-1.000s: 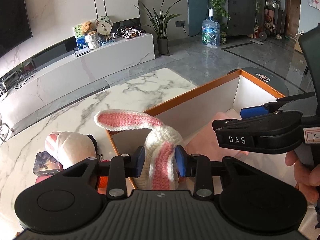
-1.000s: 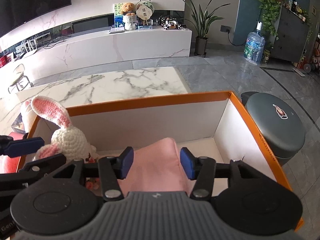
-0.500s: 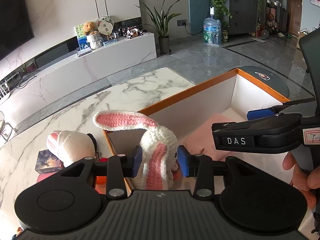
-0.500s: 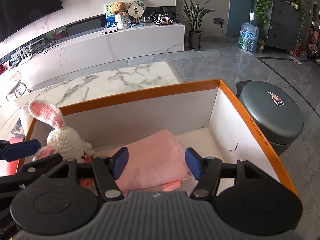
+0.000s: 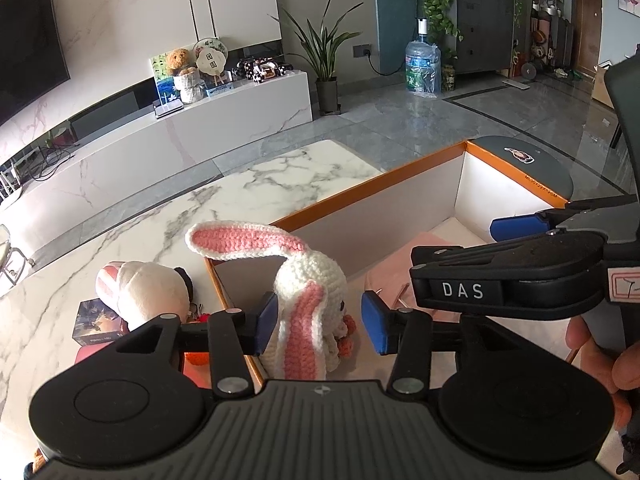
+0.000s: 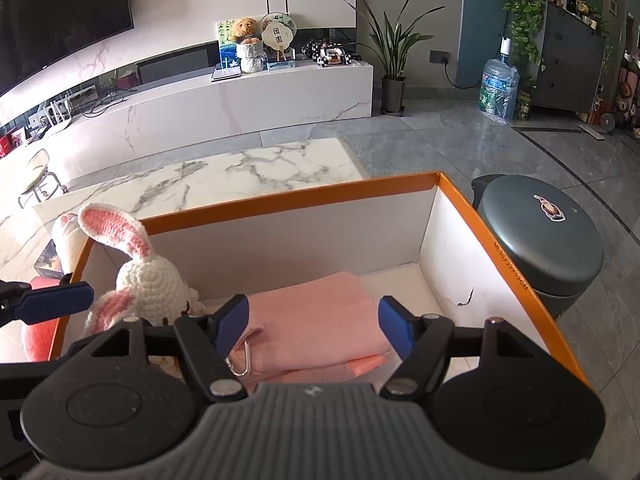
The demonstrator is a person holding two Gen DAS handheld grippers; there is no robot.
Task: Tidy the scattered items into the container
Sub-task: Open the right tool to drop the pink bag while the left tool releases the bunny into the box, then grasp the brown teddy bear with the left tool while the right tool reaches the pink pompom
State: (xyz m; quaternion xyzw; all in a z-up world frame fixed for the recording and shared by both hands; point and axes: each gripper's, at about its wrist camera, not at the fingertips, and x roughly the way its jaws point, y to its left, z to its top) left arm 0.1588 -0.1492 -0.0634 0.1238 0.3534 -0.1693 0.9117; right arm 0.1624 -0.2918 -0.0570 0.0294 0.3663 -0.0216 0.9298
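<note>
The left gripper's body hides the bunny's base. The cream plush is half hidden behind the box wall; the rim print is too small to read.

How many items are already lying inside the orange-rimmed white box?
2: a crocheted white-and-pink rabbit in its left corner, and a folded pink cloth in the middle. Smaller things may be hidden behind the gripper.

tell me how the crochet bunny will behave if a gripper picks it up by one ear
The bunny is crocheted yarn, so it is probably soft and light for its size. Its long ear already droops sideways, so an ear grip would likely leave the body dangling and swinging. The yarn surface looks grippy, so slipping seems unlikely, and a drop into the box should not hurt it.
</note>
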